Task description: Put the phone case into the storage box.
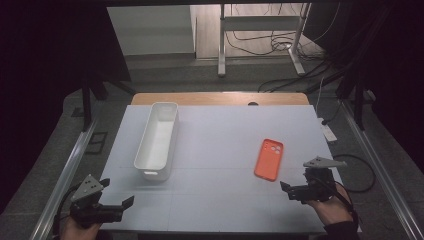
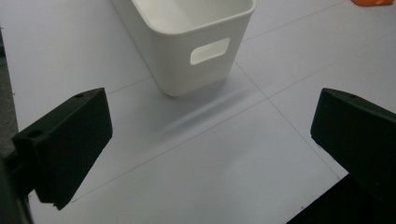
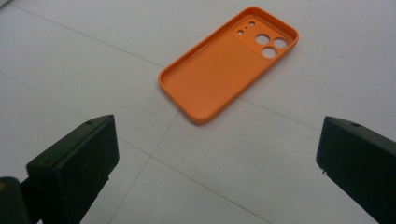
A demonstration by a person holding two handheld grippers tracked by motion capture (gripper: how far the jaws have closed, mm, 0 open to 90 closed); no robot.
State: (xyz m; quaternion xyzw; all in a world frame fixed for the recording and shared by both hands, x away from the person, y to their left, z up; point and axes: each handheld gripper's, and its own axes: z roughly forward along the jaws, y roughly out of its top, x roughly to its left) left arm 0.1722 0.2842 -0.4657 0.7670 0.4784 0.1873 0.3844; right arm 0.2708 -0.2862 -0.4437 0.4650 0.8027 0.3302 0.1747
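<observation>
At the near edge of the white panelled worktop (image 1: 220, 200) both pairs of tongs hover with nothing between their jaws: the left tongs (image 1: 117, 206), held low at the near-left corner, stand released with jaws spread wide, and the right tongs (image 1: 290, 190), at the near-right edge, are equally released. The coming move most likely turns on the right side, since the flat orange silicone phone case (image 3: 229, 65) lies just ahead of the right tongs and slightly toward the middle of the worktop, well apart from the left tongs. It rests open side up, its long axis running away from the person with only a slight lean in the high view, the camera cut-outs at the far end; in the right gripper view it lies diagonally, so the jaws would probably need to turn to close across its narrow width. Farther off on the left, the long white rectangular plastic bin (image 1: 157, 140) with a slotted handle (image 2: 209, 50) sits ahead of the left tongs, its long axis also running away. No brand, label or writing is readable on either object.
</observation>
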